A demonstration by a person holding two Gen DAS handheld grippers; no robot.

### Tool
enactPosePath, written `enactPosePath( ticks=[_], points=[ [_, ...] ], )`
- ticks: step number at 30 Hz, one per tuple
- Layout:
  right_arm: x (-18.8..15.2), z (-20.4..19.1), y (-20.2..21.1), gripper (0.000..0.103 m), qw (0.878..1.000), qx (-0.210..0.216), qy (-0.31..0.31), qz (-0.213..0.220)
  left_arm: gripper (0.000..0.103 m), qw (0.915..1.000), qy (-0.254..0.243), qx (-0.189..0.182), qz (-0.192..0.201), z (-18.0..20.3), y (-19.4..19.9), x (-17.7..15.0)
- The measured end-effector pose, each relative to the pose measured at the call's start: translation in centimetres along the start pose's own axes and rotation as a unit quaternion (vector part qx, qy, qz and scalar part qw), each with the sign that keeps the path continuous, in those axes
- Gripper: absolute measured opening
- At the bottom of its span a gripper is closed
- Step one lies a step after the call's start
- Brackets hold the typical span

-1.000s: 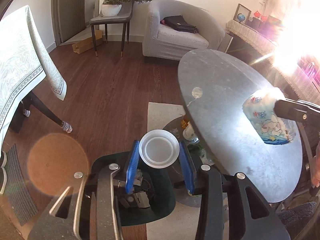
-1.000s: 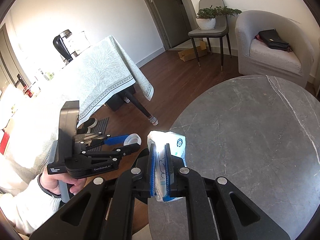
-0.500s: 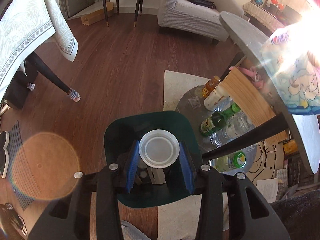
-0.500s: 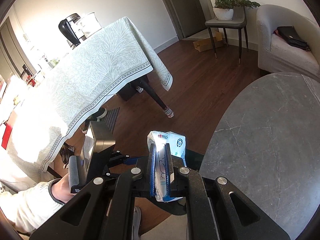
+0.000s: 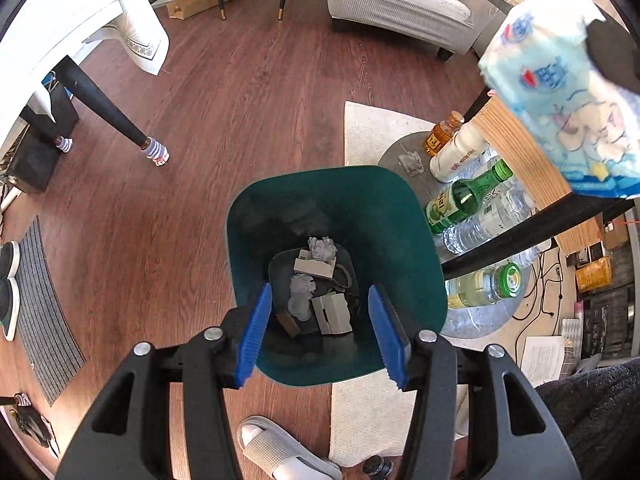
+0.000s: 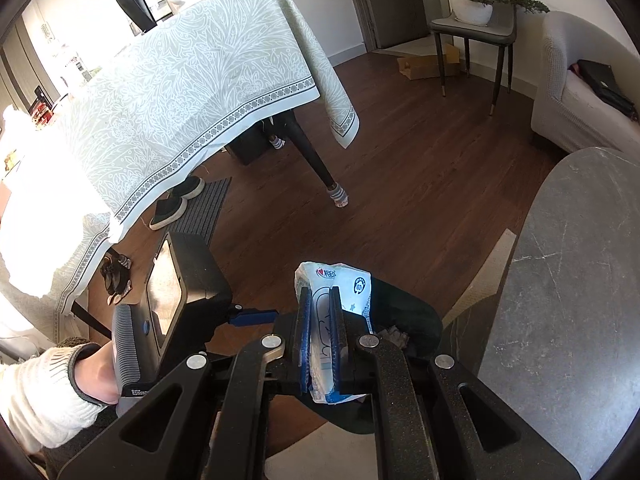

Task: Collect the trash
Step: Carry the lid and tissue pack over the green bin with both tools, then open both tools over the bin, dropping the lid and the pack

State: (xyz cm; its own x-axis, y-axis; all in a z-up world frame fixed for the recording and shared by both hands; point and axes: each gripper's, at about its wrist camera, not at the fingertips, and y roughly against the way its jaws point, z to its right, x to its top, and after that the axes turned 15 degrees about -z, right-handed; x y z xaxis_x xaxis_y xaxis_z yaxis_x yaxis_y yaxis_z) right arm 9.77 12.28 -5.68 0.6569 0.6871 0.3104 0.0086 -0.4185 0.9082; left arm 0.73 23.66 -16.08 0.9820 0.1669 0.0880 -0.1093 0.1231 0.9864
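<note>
I had the left gripper (image 5: 320,332) spread wide and empty over the green bin (image 5: 336,272), ready for dropping. My right gripper (image 6: 320,344) pinched the tissue packet (image 6: 334,320) near the bin's right side, awaiting release.

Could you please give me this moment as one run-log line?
left gripper: open, empty, over bin | right gripper: shut on wrapper | wrapper: not yet binned

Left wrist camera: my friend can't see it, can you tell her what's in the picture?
The open left gripper hovers empty over a green trash bin holding crumpled paper. At upper right, a blue-and-white wrapper is held in the air.
</note>
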Motion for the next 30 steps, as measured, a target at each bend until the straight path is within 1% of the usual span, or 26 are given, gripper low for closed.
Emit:
enactPosePath(
  ticks=[2,6,9,12,14,18,21,27,30],
  points=[
    [0.2,-0.4,-0.8,0.008,1.0,-0.004,0.004,-0.007,0.055,1.0,0.005,-0.002,0.008,-0.6,0.3,-0.3],
    [0.6,-1.1,-2.3,0.008,1.0,-0.014,0.01,-0.02,0.05,0.9994,0.025,-0.009,0.024,-2.0,1.1,-0.7],
    [0.6,-1.6,-3.7,0.008,0.999,-0.022,0.016,-0.034,0.046,0.9989,0.031,-0.008,0.035,-2.5,1.7,-0.9],
    [0.7,-2.0,-5.0,0.008,0.998,-0.034,0.024,-0.049,0.044,0.9978,0.045,-0.007,0.048,-3.5,2.5,-1.0],
    [0.5,-2.3,-5.9,0.008,0.997,-0.047,0.032,-0.058,0.043,0.9965,0.058,-0.01,0.06,-4.1,3.3,-1.1],
    [0.3,-2.4,-7.5,0.008,0.995,-0.053,0.036,-0.076,0.04,0.9929,0.078,-0.017,0.088,-5.2,5.4,-1.1],
    [0.0,-2.3,-8.8,0.009,0.993,-0.059,0.038,-0.093,0.038,0.9895,0.093,-0.029,0.107,-5.7,6.7,-1.1],
    [-1.3,-2.0,-12.0,0.01,0.987,-0.076,0.043,-0.135,0.036,0.9879,0.085,-0.038,0.124,-5.3,8.2,-0.7],
    [-2.0,-1.9,-12.9,0.011,0.984,-0.084,0.043,-0.149,0.036,0.987,0.083,-0.046,0.13,-5.0,8.7,-0.5]
  ],
)
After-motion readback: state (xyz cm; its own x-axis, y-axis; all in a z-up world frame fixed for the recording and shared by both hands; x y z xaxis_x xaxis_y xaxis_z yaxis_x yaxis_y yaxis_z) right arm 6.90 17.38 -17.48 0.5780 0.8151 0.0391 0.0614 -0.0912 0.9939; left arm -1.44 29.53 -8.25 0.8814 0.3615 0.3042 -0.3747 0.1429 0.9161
